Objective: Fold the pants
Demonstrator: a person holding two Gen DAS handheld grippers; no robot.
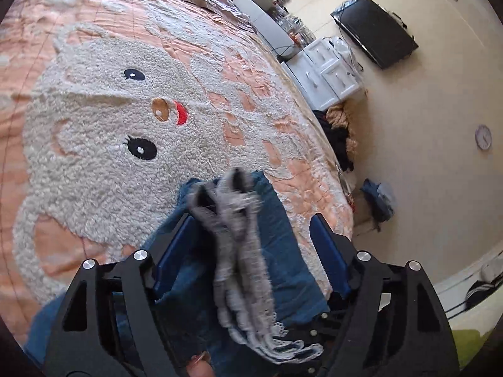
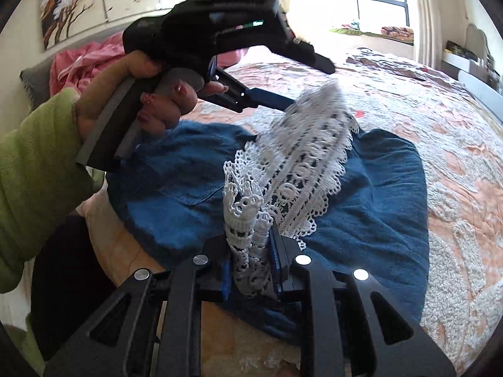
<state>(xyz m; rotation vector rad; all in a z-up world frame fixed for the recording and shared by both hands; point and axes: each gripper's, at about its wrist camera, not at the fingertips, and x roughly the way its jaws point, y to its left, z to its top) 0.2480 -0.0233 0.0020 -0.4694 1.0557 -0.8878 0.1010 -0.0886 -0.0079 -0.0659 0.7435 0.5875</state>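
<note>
The blue pants [image 2: 361, 194] lie on the pink bedspread [image 2: 440, 119], their white lace hem [image 2: 301, 169] raised above it. The right gripper [image 2: 251, 267] pinches that lace; the left gripper [image 1: 251, 248] stands wide, the blurred lace loose between its pads.

One pair of blue pants [image 2: 361, 194], two grippers [image 2: 251, 270], one bedspread [image 1: 94, 157]

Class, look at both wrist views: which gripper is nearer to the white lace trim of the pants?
Right. The right gripper is clamped on the lace trim; the left gripper stands open around it, pads not touching.
</note>
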